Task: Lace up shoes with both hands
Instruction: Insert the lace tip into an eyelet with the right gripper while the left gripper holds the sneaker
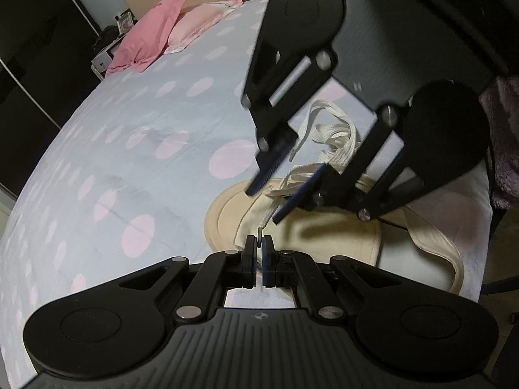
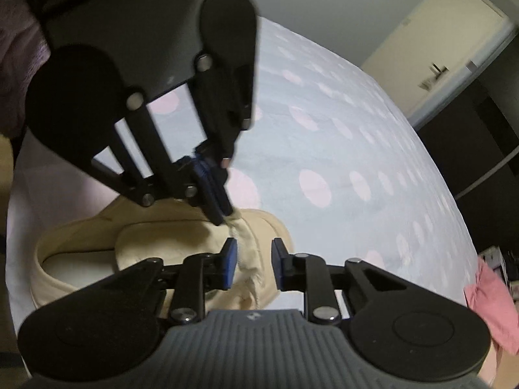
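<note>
On the spotted bedsheet point(image 1: 136, 149) lies a cream shoe point(image 1: 340, 236), its toe towards the pink pillows point(image 1: 155, 32). Low in its own view, the left gripper point(image 1: 259, 243) is clenched on the tip of the white lace point(image 1: 269, 217), which runs taut up to the eyelets. Facing it, the right gripper point(image 1: 277, 191) hovers just above the shoe's tongue with its jaws apart; the lace passes between the blue pads point(image 2: 231, 259), seemingly without being pinched, though blur makes this hard to judge. Loose loops of lace point(image 1: 337, 136) pile beyond the shoe.
</note>
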Demonstrator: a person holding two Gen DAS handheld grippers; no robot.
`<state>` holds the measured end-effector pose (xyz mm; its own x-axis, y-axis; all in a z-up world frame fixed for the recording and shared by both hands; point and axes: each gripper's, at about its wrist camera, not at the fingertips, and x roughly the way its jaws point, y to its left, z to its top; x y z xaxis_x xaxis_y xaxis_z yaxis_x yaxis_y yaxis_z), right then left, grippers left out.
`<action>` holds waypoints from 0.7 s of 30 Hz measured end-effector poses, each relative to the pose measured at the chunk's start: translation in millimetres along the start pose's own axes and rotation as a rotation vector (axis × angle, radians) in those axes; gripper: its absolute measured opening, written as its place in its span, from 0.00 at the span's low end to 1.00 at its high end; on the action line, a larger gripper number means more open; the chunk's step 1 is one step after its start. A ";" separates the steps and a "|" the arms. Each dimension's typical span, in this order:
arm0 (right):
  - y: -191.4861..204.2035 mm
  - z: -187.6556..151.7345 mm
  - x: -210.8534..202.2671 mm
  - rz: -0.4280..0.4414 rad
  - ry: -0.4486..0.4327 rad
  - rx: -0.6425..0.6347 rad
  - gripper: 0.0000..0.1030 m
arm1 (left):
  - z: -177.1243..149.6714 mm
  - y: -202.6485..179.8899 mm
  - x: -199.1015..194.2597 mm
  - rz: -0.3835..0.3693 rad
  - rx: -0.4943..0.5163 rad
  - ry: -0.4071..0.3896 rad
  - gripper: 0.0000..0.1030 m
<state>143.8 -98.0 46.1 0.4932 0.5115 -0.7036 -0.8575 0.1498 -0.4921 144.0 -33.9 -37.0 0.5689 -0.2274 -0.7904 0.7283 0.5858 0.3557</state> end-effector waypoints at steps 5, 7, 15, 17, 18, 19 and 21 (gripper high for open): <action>13.3 -6.8 -4.4 -0.011 0.017 -0.036 0.12 | 0.5 2.8 1.1 -0.003 -0.013 -0.005 0.01; 15.8 -6.4 -5.4 0.008 0.016 -0.035 0.07 | 0.7 3.8 1.8 -0.004 -0.017 -0.007 0.01; 15.5 -1.9 -7.9 0.006 0.035 -0.018 0.03 | -4.6 12.1 -3.5 -0.004 -0.108 0.002 0.02; 20.9 -2.1 -10.7 -0.004 0.053 -0.036 0.03 | -6.4 16.3 -5.0 -0.016 -0.145 0.006 0.03; 23.1 -1.7 -11.1 -0.008 0.063 -0.045 0.03 | -7.3 18.5 -5.8 -0.022 -0.163 0.008 0.03; 25.6 -1.2 -11.2 -0.016 0.076 -0.055 0.03 | -8.3 20.3 -6.4 -0.027 -0.177 0.010 0.03; 28.5 -1.5 -6.3 -0.021 0.098 -0.076 0.03 | -9.4 22.6 -6.9 -0.032 -0.189 0.011 0.03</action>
<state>116.5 -98.2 35.7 0.5263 0.4229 -0.7376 -0.8349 0.0930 -0.5424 152.9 -11.7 -28.2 0.5418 -0.2401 -0.8055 0.6602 0.7146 0.2311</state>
